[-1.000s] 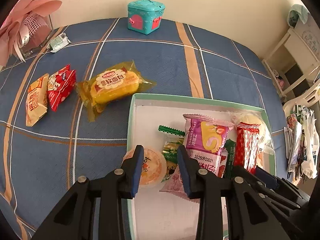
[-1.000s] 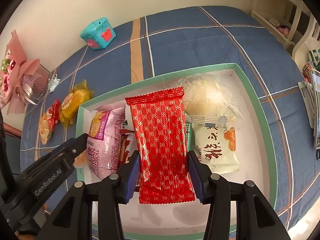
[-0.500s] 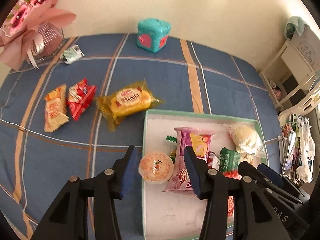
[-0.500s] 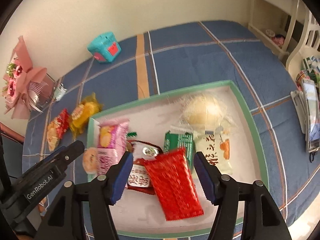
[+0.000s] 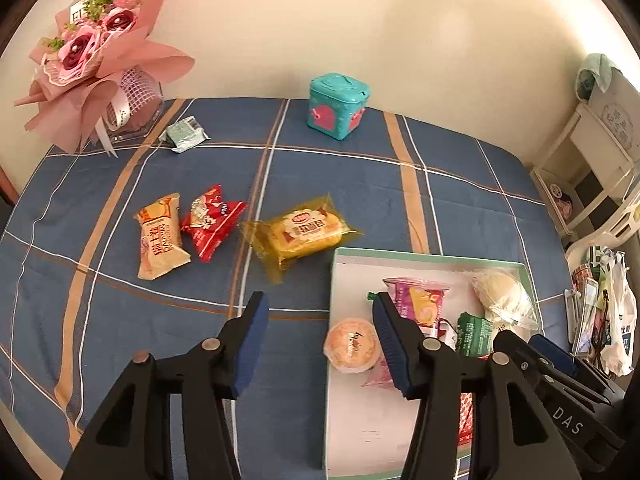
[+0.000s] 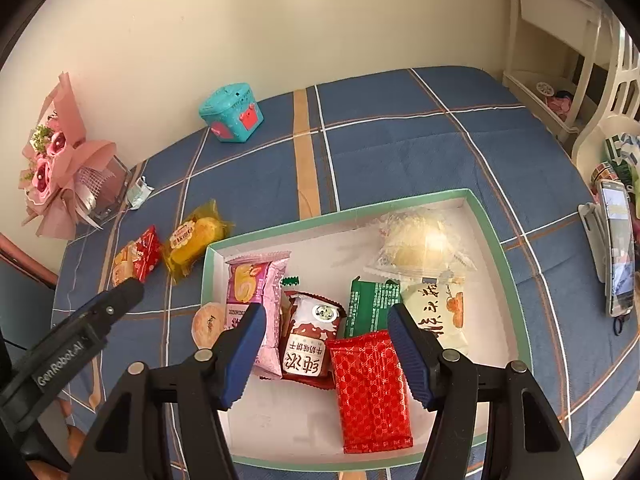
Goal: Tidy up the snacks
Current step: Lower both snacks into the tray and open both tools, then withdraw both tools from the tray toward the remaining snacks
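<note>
Snacks were split two ways: most lay in the tray [image 6: 516, 308], and three were outside it. Inside the tray, the red pack [image 6: 372, 394] lay flat near the front wall, the brown pack [image 6: 310, 336] just left of it, the pink pack [image 6: 252, 300] further left, and the round cup [image 5: 351, 345] against the tray's left wall. The green pack [image 6: 372, 304], the white pack [image 6: 440, 316] and the clear-wrapped bun [image 6: 416, 246] lay behind the red one.

Your right gripper [image 6: 326, 354] hung over the red pack with its jaws well apart and nothing between the pads; they had just opened. Your left gripper [image 5: 318, 338] was over the tray's left edge, jaws likewise apart and just opened further, gripping nothing, with the cup lying free below it.

So you had both drops done, I judge, and the step in hand was going back for more.

Left of the tray, on the cloth [image 5: 440, 184], the yellow pack [image 5: 302, 232] lay nearest, almost at the tray's far left corner. The small red pack [image 5: 210, 220] and the orange pack [image 5: 158, 236] lay further left, touching each other.

Your next move probably called for the left gripper to swing left to the yellow pack, close across its narrow width and carry it to bare floor in the tray.
</note>
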